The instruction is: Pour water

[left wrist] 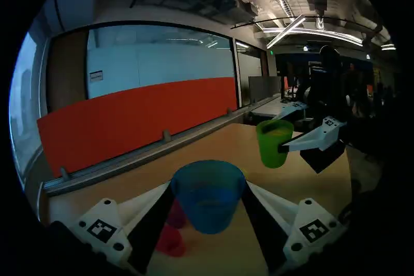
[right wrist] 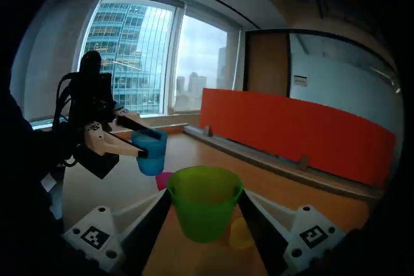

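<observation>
**Insp:** Anything obscured?

**Asst:** Yes. Left gripper view: tips of the left gripper (left wrist: 208,208) are hidden behind the blue cup (left wrist: 208,193), low-ctr toward 6 o'clock. A pink cup (left wrist: 173,237) at 7 o'clock is partly behind the blue cup and blurred. Right gripper view: a yellow item (right wrist: 241,233) at 5 o'clock is half behind the green cup (right wrist: 204,203), type unclear. Water level can't be made out in either cup. The person at 9 o'clock is a dark silhouette.

**Insp:** Gripper state?

**Asst:** Left gripper: jaws closed to cup width, both fingers pressing the blue cup's sides, cup upright. Right gripper (right wrist: 205,216): same, clamped on the green cup, upright.

**Insp:** Positions?

**Asst:** In the left gripper view the green cup sits at 2 o'clock from the blue cup, apart, not touching. Both are over the wood table (left wrist: 227,146). An orange partition (left wrist: 139,115) runs behind, approx. 10 o'clock.
</observation>
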Available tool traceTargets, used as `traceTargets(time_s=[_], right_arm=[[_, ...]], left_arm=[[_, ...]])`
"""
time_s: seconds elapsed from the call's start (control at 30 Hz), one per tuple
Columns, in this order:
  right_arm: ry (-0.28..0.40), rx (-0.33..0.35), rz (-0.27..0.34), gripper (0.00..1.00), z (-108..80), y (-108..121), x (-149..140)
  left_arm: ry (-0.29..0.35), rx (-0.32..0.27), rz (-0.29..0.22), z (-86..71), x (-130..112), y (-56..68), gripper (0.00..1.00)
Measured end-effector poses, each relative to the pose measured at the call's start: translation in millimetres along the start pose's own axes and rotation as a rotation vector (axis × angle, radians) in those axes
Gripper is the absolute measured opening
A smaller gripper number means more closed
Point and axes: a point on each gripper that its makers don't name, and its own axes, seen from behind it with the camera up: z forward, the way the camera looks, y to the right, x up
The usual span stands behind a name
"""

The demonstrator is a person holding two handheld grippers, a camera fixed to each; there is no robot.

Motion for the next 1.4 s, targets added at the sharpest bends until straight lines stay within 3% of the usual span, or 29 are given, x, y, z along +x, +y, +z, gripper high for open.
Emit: traceTargets(time_s=[0.4,0.97,1.4], right_arm=[[0.047,-0.004,0.014,0.92,5.1,-2.5,10.9],[0.071,0.034,0.028,0.92,14.1,-10.4,16.9],[0.086,0.093,0.032,0.91,25.5,-27.0,21.3]], left_arm=[[0.041,0.011,-0.006,-3.9,10.8,-3.7,0.87],[0.091,0.051,0.032,-5.0,30.4,-15.7,0.87],[0.149,0.1,0.165,-11.5,67.8,-16.8,0.87]])
